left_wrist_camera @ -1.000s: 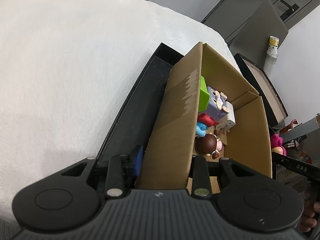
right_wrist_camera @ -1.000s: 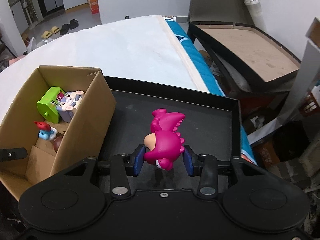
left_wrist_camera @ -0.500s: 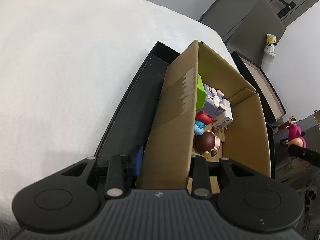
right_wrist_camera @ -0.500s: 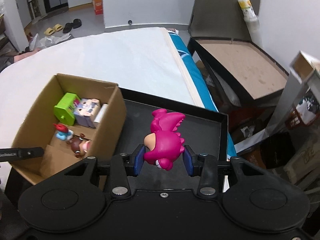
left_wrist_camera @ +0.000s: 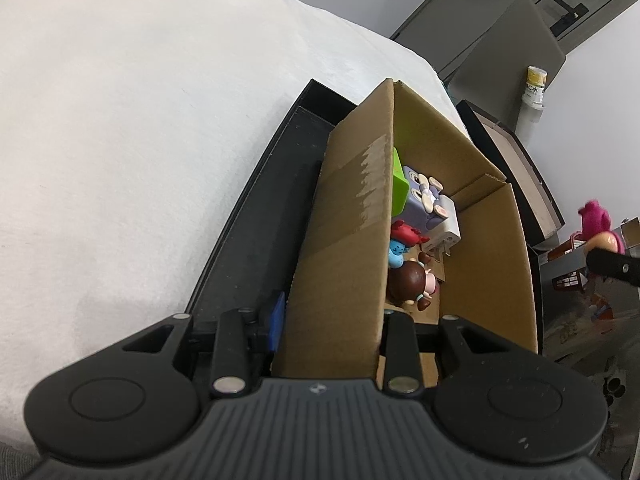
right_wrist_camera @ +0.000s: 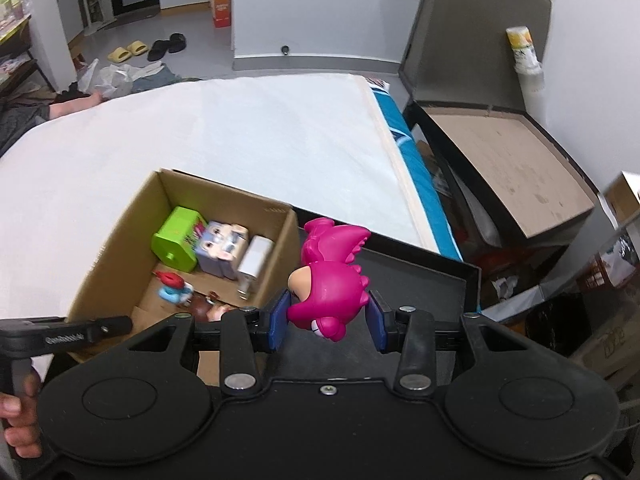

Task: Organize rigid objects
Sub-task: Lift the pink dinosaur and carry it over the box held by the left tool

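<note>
1. We count one cardboard box [right_wrist_camera: 120, 264], standing in one black tray [right_wrist_camera: 420, 280].
2. Inside the box we count five things: one green block [right_wrist_camera: 176, 238], one purple cube toy [right_wrist_camera: 220, 250], one white charger [right_wrist_camera: 256, 258], one blue figure with a red cap [right_wrist_camera: 172, 286] and one brown-haired doll [left_wrist_camera: 408, 282].
3. We count one pink toy [right_wrist_camera: 328, 280] outside the box.
4. We count two tools: the left tool [left_wrist_camera: 328, 320] and the right tool [right_wrist_camera: 328, 320].
5. On the floor we count two pairs of slippers: one yellow pair [right_wrist_camera: 128, 50] and one black pair [right_wrist_camera: 166, 43].
</note>
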A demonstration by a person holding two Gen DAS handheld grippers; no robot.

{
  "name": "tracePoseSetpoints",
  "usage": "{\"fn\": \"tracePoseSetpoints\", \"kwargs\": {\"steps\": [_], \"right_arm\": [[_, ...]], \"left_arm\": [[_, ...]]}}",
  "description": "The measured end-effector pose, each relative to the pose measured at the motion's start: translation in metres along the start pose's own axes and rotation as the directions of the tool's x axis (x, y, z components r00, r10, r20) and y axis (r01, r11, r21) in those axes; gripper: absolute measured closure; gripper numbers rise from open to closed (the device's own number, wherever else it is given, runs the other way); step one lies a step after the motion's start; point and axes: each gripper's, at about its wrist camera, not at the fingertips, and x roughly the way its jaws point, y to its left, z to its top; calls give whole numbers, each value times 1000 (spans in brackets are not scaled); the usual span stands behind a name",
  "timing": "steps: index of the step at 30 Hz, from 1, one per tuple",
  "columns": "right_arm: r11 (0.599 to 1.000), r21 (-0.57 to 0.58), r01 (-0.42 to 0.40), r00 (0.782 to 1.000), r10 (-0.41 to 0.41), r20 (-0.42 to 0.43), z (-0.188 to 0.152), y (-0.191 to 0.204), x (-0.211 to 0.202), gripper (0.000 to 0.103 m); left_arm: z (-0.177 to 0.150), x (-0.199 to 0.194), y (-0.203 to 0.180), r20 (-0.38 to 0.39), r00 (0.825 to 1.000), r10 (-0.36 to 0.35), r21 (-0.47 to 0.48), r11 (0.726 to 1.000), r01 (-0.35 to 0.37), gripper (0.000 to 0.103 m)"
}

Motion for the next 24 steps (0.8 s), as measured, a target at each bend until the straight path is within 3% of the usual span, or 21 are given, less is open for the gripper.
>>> {"fn": "tracePoseSetpoints", "kwargs": {"steps": [11, 24], "right_arm": [[993, -73, -88, 996, 87, -14, 23, 48, 3, 62], [979, -132, -157, 985, 145, -96, 26, 92, 21, 62]], "left_arm": [[1, 0, 1, -11, 1000, -25, 1, 1000, 25, 70], [3, -1, 5, -20, 998, -55, -5, 999, 54, 69]]}}
